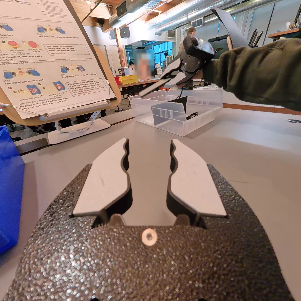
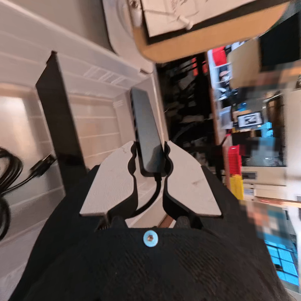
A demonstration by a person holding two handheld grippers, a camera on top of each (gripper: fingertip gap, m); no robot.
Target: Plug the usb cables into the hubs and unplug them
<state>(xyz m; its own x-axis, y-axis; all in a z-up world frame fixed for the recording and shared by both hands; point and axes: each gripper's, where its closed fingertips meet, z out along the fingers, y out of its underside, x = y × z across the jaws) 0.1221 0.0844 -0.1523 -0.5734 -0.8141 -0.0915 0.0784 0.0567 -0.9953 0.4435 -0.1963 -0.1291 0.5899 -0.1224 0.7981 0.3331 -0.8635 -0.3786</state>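
Observation:
My right gripper (image 2: 149, 145) is shut on a flat dark grey USB hub (image 2: 146, 123). The hub's black lead (image 2: 154, 193) runs back between the fingers. The left wrist view shows this gripper (image 1: 166, 76) in a green-sleeved hand, holding the hub (image 1: 153, 88) in the air over a clear plastic bin (image 1: 141, 110). Black USB cables (image 2: 40, 164) lie in the bin, left of a black divider (image 2: 57, 122). They also show in the left wrist view (image 1: 193, 115). My left gripper (image 1: 149, 146) is open and empty, low over the grey table (image 1: 146, 130).
A wooden document stand (image 1: 112, 91) with an instruction sheet stands at the back left on a white foot (image 1: 81, 130). A blue bin (image 1: 9, 187) is at the left edge. The clear bin has a clear inner divider (image 1: 169, 112). People and desks are far behind.

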